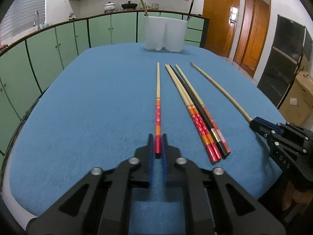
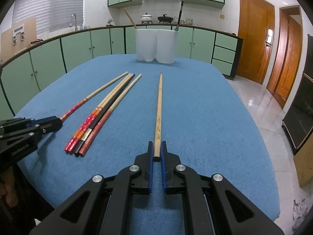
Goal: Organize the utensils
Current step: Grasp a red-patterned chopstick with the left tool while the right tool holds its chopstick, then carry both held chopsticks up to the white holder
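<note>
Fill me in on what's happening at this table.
A person is sorting chopsticks with two handheld grippers. The left gripper has its fingers around the butt of a red-handled chopstick; the right gripper brackets the end of a plain wooden chopstick. Both sticks lie on the blue tablecloth. A bundle of four lies between them, and the white holder already contains two sticks.
</note>
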Tool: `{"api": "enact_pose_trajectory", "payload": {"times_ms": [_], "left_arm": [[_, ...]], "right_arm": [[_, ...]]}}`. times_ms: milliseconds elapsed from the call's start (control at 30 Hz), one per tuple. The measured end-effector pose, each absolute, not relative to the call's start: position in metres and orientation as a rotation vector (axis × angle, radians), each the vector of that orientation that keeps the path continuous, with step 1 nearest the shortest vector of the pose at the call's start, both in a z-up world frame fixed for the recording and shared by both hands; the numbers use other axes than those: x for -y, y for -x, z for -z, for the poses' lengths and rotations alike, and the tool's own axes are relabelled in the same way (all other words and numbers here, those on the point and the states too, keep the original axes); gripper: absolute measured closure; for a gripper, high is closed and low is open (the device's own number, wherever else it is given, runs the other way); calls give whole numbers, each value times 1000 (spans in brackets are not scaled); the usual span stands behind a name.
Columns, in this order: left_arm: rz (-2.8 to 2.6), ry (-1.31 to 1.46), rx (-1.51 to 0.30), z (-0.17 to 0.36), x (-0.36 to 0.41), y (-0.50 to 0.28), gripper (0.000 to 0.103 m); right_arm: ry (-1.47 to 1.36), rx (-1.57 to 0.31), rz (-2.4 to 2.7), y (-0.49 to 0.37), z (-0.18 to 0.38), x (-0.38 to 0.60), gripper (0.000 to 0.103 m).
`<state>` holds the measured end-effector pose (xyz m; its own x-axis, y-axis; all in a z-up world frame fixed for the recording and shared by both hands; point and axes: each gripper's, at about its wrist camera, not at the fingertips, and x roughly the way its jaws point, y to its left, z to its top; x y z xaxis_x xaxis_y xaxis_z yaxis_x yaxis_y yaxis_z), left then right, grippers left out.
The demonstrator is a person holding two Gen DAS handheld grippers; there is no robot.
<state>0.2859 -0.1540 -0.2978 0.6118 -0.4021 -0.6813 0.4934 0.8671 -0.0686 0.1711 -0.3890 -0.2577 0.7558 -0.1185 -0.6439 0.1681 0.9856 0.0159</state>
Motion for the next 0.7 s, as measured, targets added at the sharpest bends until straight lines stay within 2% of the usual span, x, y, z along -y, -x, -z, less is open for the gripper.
{"api": "enact_pose_trajectory", "payload": {"times_ms": [167,400,533,700], "left_arm": [[536,-74,-722,261,146,-279,98],[566,-49,-605,177,135,-277,98],[585,-74,-577,139,137,-291,98],[648,-106,-634,106,150,-320,98]], "right_arm": [[-118,-657,141,-161,227,393,96],[-89,-594,107,-158,145,400,96],[-73,-627,82,-179,103,409,96],[-88,-700,38,-214,61,427,96]]}}
